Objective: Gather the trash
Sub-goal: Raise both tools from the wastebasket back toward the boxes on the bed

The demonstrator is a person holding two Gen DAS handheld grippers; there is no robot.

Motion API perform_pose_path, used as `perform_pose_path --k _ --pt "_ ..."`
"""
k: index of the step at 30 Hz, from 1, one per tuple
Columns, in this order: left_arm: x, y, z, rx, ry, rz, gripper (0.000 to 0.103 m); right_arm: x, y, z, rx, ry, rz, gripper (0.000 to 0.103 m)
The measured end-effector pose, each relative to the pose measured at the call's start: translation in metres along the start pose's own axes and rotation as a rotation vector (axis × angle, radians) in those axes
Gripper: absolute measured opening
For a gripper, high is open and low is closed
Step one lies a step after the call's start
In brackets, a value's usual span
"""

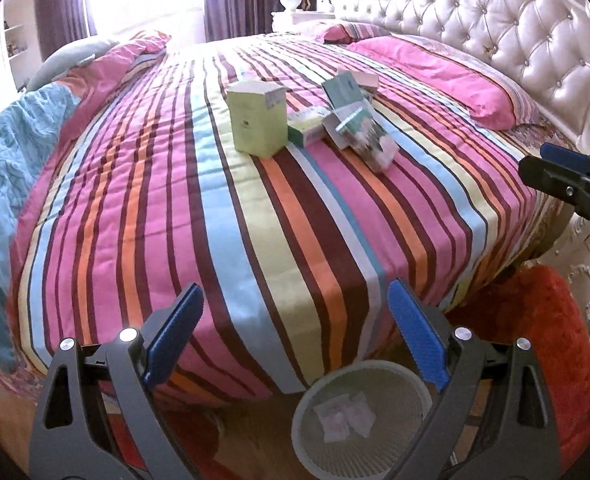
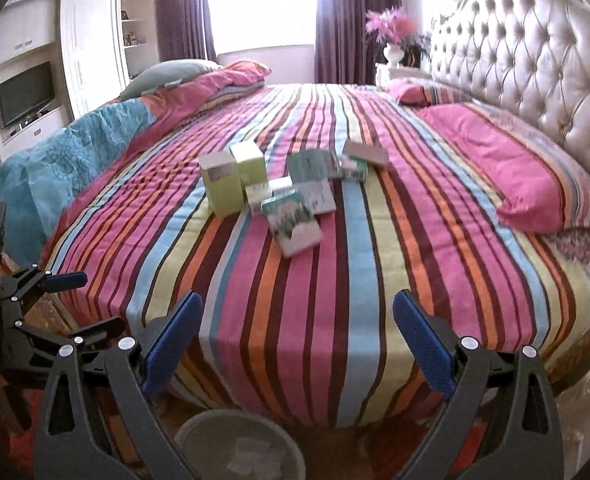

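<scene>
Small cardboard boxes (image 2: 291, 188) lie clustered mid-bed on the striped quilt (image 2: 335, 280). Two green boxes (image 1: 257, 120) stand upright; the flat box (image 2: 295, 224) nearest the bed's foot lies with its long axis running roughly from foot toward headboard. On the floor at the foot, a round ribbed bin (image 1: 363, 412) holds crumpled white paper (image 1: 345, 418). The left gripper (image 1: 295, 344) and right gripper (image 2: 297, 348) both hang wide apart, empty, above the bed's edge.
</scene>
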State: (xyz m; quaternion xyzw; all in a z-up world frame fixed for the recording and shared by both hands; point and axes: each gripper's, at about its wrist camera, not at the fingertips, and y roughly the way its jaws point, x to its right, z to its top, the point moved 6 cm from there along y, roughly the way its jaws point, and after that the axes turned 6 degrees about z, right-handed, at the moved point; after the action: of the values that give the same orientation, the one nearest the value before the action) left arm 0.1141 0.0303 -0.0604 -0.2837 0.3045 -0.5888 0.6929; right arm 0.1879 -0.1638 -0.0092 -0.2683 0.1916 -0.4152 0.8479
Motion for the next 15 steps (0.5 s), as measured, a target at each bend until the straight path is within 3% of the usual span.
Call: perform_pose_path --k 15 --pt "-0.016 0.027 0.028 0.008 -0.015 0.009 0.091 -0.003 0.031 0.001 -0.056 -0.013 0.076 0.092"
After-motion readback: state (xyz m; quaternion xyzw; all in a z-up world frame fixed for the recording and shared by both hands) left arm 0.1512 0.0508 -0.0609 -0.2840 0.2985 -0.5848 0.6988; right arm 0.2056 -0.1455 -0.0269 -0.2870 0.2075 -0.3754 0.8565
